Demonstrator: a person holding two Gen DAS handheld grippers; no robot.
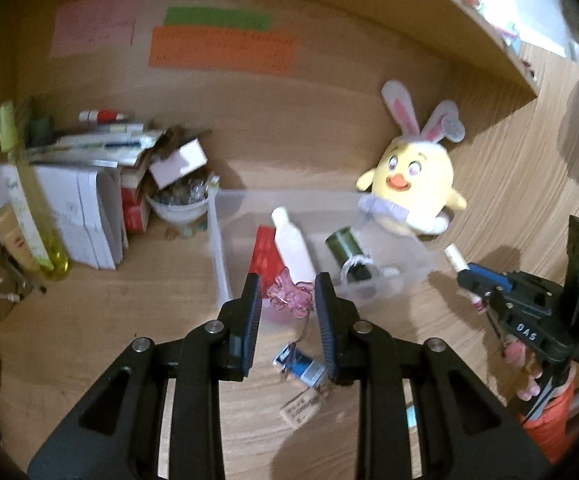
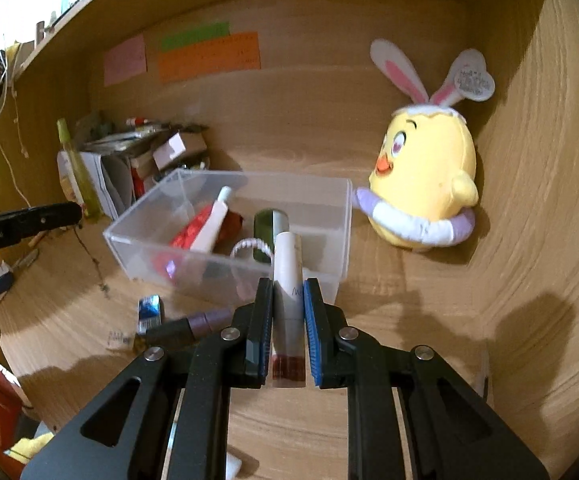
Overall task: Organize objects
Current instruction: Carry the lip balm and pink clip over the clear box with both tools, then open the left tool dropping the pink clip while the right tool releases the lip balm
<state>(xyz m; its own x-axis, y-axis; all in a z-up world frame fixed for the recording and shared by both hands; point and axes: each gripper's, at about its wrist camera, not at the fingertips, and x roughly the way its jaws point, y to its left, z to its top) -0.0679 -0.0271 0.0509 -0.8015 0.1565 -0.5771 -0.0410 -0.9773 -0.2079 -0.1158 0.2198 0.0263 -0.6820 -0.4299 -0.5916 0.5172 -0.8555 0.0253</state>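
Over a wooden table, the right tongs (image 2: pixel 287 312) clamp a white tube (image 2: pixel 287 280) just before the clear box (image 2: pixel 129 236), likely to drop it in, while the left tongs (image 1: pixel 287 296) pinch a pink clip (image 1: pixel 289 298).

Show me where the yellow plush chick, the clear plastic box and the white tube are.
yellow plush chick (image 2: pixel 429 184), right wrist view, belly
clear plastic box (image 2: pixel 225 276), right wrist view, front wall
white tube (image 2: pixel 288 272), right wrist view, body

The right claw (image 2: pixel 287 312) grips a white tube (image 2: pixel 287 280) before the clear box (image 2: pixel 225 200).
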